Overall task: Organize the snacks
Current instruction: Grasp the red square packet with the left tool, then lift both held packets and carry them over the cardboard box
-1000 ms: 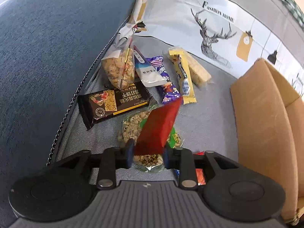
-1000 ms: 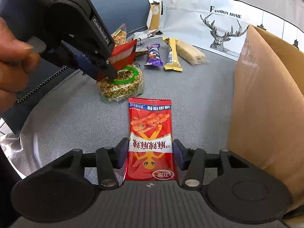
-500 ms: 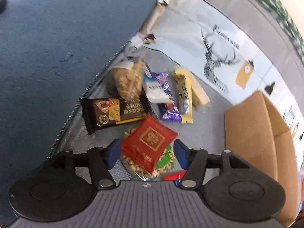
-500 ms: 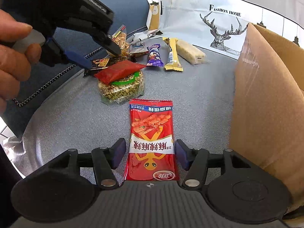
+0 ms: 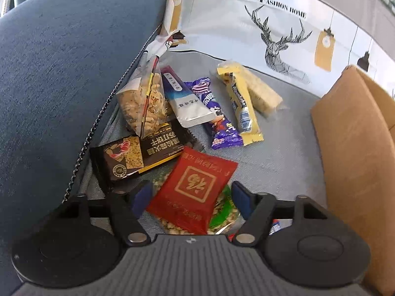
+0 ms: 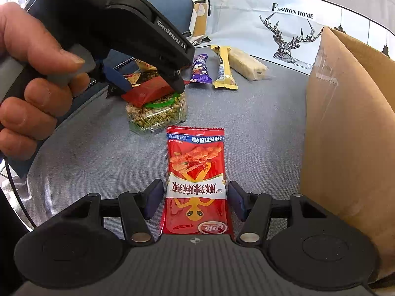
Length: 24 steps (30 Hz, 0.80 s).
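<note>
A small red packet (image 5: 195,187) with a gold square lies flat on a clear bag of mixed nuts (image 6: 155,113). My left gripper (image 5: 191,201) hangs over it, a blue pad on either side. Its jaws are closing, but the pads are apart from the packet. In the right wrist view a hand holds this left gripper (image 6: 150,85) low over the same red packet (image 6: 148,91). A long red spicy-strip packet (image 6: 196,172) lies flat on the grey cloth between the fingers of my right gripper (image 6: 195,202), which stands open with gaps on both sides.
Behind lie a black cracker packet (image 5: 138,157), a clear biscuit bag (image 5: 145,103), a white-blue sachet (image 5: 187,101), a purple bar (image 5: 217,118), a yellow bar (image 5: 243,106) and a pale bar (image 5: 261,96). A cardboard box (image 6: 345,123) stands at the right, a blue cushion (image 5: 61,74) at the left.
The left gripper let go of the small red packet, which now lies flat on the nut bag, and its jaws spread. The right gripper opened slightly and stayed in place.
</note>
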{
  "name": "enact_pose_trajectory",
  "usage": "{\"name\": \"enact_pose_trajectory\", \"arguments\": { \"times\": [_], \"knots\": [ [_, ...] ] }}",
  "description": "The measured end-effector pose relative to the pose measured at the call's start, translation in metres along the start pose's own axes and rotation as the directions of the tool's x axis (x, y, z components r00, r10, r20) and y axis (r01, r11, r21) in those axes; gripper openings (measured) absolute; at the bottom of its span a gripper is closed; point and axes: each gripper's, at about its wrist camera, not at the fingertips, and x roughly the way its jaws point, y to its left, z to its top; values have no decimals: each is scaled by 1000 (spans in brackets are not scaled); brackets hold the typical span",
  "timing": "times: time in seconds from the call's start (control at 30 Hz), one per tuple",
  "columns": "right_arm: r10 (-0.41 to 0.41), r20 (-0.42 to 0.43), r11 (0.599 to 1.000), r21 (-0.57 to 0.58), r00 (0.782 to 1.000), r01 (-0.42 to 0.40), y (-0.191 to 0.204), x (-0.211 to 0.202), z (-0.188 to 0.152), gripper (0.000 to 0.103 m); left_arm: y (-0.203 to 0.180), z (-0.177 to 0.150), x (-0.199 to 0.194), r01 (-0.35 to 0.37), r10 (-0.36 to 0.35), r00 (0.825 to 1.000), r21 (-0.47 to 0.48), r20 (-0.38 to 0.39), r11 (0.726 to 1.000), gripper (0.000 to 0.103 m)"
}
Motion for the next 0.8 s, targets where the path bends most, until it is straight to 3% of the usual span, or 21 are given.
{"name": "enact_pose_trajectory", "arguments": {
  "times": [0.07, 0.3, 0.53, 0.8],
  "knots": [
    [-7, 1, 1000, -7, 1000, 7, 1, 1, 0, 60, 1, 0, 1, -7, 7, 1000, 6, -2, 1000, 56],
    [-14, 17, 999, -29, 1000, 14, 4, -1, -2, 49, 8, 2, -6, 3, -3, 1000, -20, 13, 1000, 49],
    [-22, 97, 1000, -20, 995, 24, 3, -16, 2, 48, 10, 4, -35, 46, -39, 992, -51, 123, 998, 49],
    [-26, 183, 999, -16, 983, 29, 4, -57, 11, 48, 20, -12, -84, 105, -81, 965, -86, 250, 991, 49]
  ]
}}
